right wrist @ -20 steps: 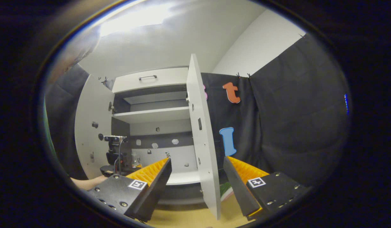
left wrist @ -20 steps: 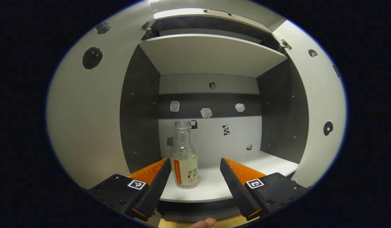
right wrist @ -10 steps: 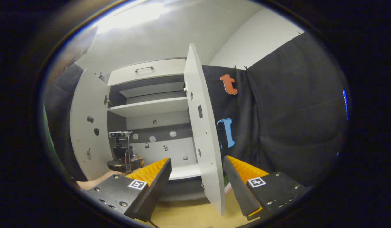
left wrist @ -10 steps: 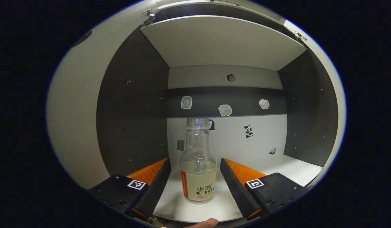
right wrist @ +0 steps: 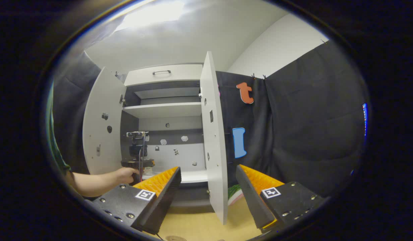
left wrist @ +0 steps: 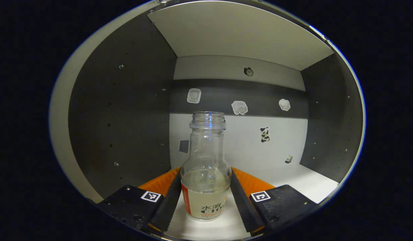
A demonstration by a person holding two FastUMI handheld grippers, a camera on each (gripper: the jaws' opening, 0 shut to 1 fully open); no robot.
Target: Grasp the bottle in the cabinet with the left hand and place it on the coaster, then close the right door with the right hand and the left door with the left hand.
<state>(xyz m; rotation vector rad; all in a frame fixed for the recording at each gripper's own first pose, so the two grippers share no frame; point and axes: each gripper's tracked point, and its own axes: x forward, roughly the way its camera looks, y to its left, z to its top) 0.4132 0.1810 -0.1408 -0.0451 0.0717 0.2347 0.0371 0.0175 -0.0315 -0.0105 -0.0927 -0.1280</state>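
In the left gripper view, the dark grey left side panel of the cabinet [left wrist: 126, 110] fills the left part. At the centre a clear glass bottle [left wrist: 206, 167] with no cap stands upright on the white lower shelf [left wrist: 303, 180], under the white upper shelf [left wrist: 236, 33]. Its cream label with an orange stripe down the left edge carries dark printed characters and large letters that are partly hidden, so the brand cannot be made out. The left gripper [left wrist: 205, 197] has its orange-and-black fingers [left wrist: 166, 197] drawn in on either side of the bottle's lower body, with the inner edges right against the glass; whether they actually press on it cannot be told. Small stickers [left wrist: 239, 107] dot the back wall; any writing on them is too small to read.

In the right gripper view, from the left: the white left door [right wrist: 101, 134] stands wide open, a hand [right wrist: 126, 174] reaches into the cabinet holding the left gripper, and the white right door [right wrist: 213, 140] stands open, seen nearly edge-on. The right gripper [right wrist: 208, 187] hovers over the wooden tabletop [right wrist: 199, 227] with its fingers spread wide and nothing between them. A colourful round coaster [right wrist: 235, 195] peeks out low behind the right door.
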